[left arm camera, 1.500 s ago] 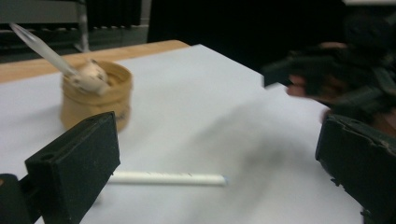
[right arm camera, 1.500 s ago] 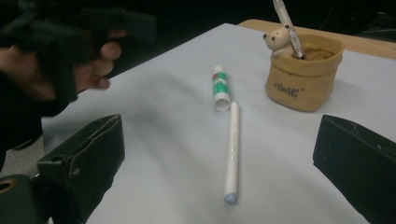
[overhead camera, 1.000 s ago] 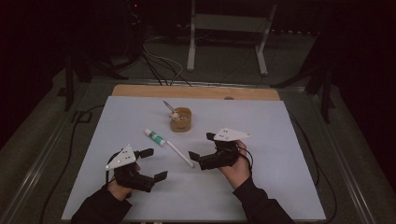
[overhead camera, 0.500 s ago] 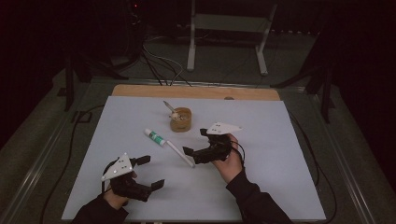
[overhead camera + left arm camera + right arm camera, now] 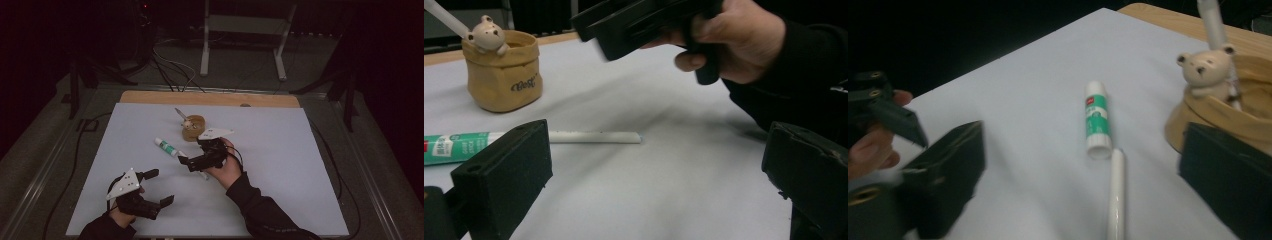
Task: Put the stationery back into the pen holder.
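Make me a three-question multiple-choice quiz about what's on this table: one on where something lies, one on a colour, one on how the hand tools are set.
1. Where does the slim white pen lie?
A. end to end with the glue stick
B. inside the pot
C. on the floor

2. What colour is the label on the white glue stick?
A. red
B. green
C. yellow

3. How are the jaws of the right gripper?
A. shut on the pen
B. open, empty
C. shut on the pot

Answers: 1 A, its tip meets the stick's end; 2 B, a green band shows; 3 B, both jaws stand apart above the pen, beside the tan bear-trimmed pot.
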Available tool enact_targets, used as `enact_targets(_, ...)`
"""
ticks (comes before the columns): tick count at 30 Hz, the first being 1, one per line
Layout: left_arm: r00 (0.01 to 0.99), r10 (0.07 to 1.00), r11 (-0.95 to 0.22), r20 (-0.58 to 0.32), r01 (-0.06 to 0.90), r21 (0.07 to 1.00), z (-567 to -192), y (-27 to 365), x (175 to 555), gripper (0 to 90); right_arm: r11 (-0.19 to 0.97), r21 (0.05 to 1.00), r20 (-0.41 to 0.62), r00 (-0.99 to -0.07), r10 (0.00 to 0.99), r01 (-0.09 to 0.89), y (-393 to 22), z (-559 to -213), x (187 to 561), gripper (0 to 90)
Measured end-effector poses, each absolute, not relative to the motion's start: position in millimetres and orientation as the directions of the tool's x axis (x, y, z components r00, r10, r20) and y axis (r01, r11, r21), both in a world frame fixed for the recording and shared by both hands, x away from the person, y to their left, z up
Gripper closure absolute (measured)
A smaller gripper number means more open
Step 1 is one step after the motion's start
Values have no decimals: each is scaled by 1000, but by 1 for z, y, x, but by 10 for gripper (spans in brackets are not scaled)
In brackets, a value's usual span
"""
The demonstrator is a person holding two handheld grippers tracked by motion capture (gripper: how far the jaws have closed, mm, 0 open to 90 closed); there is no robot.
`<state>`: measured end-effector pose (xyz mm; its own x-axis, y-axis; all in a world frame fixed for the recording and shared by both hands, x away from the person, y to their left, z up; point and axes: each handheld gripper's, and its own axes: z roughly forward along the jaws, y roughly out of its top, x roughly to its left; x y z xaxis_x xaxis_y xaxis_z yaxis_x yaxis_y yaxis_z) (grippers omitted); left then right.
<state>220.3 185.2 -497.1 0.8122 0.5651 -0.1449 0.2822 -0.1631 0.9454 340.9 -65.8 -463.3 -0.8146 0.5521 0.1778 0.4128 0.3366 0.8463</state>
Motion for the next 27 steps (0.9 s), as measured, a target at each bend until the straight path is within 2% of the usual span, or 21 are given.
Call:
enact_targets(3, 813, 565, -167, -137, 276, 947, -497, 186, 220, 4, 345, 847, 167, -819, 548, 404, -58, -465, 345, 69)
enact_targets(5, 814, 564, -164, -138, 275, 947, -497, 186, 220, 4, 359, 846, 158, -827, 539, 395, -49, -466, 351, 117)
enact_targets(8, 813, 566, -163, -137, 273, 948, -497, 186, 219, 4, 373, 838, 158, -831, 534, 399, -43, -468, 355, 132)
enact_targets(17, 817, 559, -160, -142, 274, 948, -497, 186, 218, 4, 429, 800, 147, -831, 537, 419, -13, -477, 373, 311)
enact_targets(27, 817, 555, -148, -155, 280, 948, -498, 187, 219, 4, 488, 758, 116, -826, 551, 432, 6, -490, 388, 430)
